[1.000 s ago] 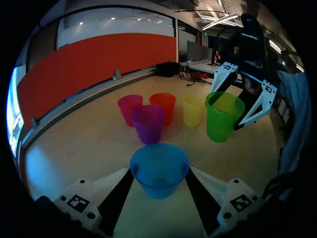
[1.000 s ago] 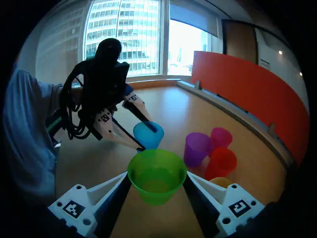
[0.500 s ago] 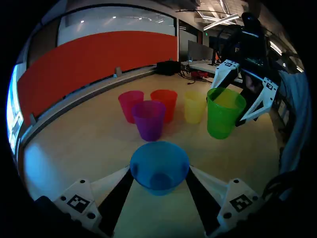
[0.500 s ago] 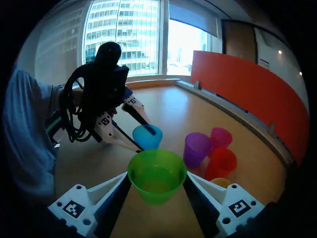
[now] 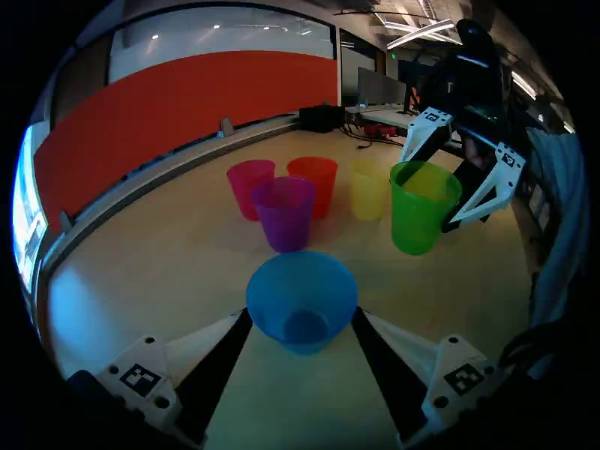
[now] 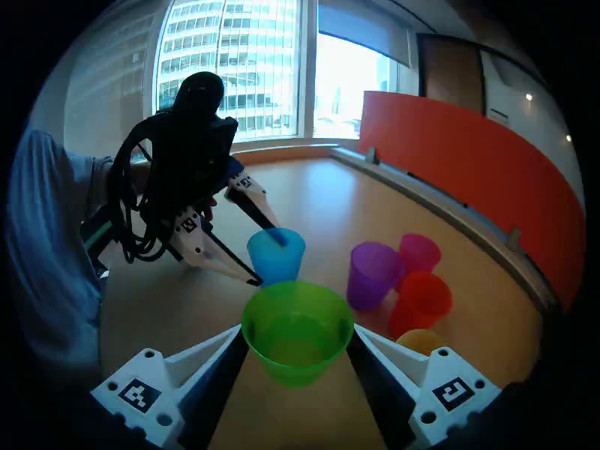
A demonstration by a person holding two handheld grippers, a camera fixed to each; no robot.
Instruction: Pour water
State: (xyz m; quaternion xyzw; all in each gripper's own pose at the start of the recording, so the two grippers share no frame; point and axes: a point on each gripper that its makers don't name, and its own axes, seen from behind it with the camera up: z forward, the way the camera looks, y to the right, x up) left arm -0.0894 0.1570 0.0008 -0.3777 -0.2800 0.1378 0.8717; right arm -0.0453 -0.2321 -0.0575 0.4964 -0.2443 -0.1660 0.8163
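Two-handed pre-pour | left gripper (image 5: 301,319) grasps blue plastic cup (image 5: 301,292) | right gripper (image 6: 297,331) grasps green plastic cup (image 6: 297,346) | next, likely: align, tilt one

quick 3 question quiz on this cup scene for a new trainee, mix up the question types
1. True or false: the right gripper is shut on the green cup.
2. Which cup stands nearest the blue cup? A pink cup, B purple cup, C yellow cup.
3. How many cups stand on the table free of any gripper?

Key: 1 true. 2 B. 3 four.
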